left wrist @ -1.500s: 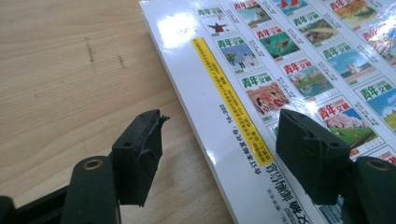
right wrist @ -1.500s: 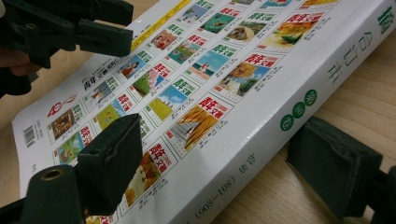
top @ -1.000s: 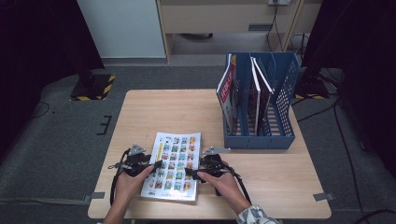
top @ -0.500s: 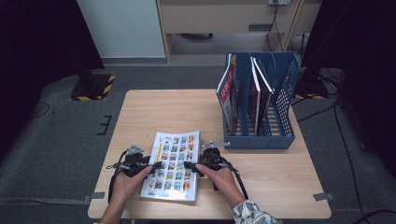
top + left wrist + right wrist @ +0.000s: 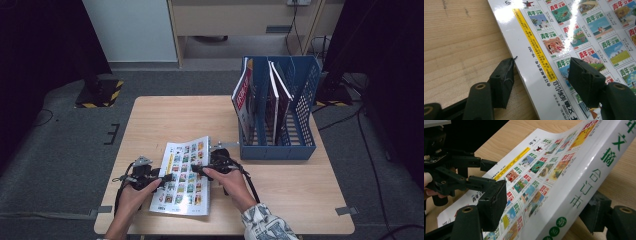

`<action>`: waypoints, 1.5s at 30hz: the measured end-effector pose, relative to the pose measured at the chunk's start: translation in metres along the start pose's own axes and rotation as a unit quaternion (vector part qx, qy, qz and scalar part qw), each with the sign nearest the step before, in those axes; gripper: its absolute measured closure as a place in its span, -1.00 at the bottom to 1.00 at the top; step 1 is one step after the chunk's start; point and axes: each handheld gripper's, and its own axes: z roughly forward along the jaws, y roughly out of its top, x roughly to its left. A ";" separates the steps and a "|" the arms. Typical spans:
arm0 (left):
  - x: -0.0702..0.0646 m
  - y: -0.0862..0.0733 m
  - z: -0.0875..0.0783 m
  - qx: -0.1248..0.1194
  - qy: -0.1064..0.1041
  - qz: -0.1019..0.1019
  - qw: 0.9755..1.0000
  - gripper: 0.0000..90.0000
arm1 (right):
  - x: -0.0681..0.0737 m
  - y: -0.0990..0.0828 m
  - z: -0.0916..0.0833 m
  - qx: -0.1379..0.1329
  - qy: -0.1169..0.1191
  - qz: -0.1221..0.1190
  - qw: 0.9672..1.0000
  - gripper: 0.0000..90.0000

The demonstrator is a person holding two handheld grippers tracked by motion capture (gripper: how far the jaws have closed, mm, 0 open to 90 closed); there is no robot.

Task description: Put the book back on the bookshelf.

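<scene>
We lift the magazine's spine edge off the tabletop

The magazine point(image 5: 184, 176) now tilts, spine side raised from the tabletop point(image 5: 165, 117); our right gripper point(image 5: 544, 205) has just been closing, fingers clamped across the spine. Left gripper point(image 5: 541, 75) straddles the opposite edge, fingers apart. File rack point(image 5: 278, 112) stands near.

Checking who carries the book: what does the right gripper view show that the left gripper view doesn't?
Right gripper view: the book, its spine lifted between the jaws of the right gripper, which have just been closing; the left gripper beyond. Left gripper view: the opposite edge flat on the table, one jaw on wood, one over the cover. Both: the glossy cover's yellow strip.
</scene>
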 end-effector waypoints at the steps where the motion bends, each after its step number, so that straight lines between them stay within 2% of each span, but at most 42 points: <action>1: 0.000 0.000 0.000 0.000 0.000 0.000 1.000 -0.18 | 0.001 0.002 0.001 0.001 -0.001 -0.001 1.000 -0.34; 15: -0.007 0.001 0.003 0.004 -0.005 0.002 1.000 -0.20 | 0.009 0.013 0.013 0.024 -0.021 -0.013 0.999 -0.30; 21: -0.008 0.001 0.003 0.008 -0.004 0.000 1.000 -0.19 | 0.006 0.015 0.017 0.020 -0.035 -0.013 0.999 -0.11; 31: -0.011 0.003 0.004 0.014 -0.009 0.000 1.000 -0.20 | -0.001 0.023 0.017 0.004 -0.059 0.023 0.998 0.40; 34: -0.013 0.004 0.006 0.014 -0.012 0.006 1.000 -0.21 | -0.001 0.028 0.014 -0.002 -0.067 0.016 0.998 0.50; 38: -0.014 0.006 0.009 0.006 -0.015 0.007 1.000 -0.26 | 0.003 0.033 0.010 -0.007 -0.078 0.000 0.997 0.53; 45: -0.017 0.009 0.010 0.003 -0.023 0.007 1.000 -0.49 | 0.011 0.041 0.006 -0.026 -0.091 -0.037 0.995 0.55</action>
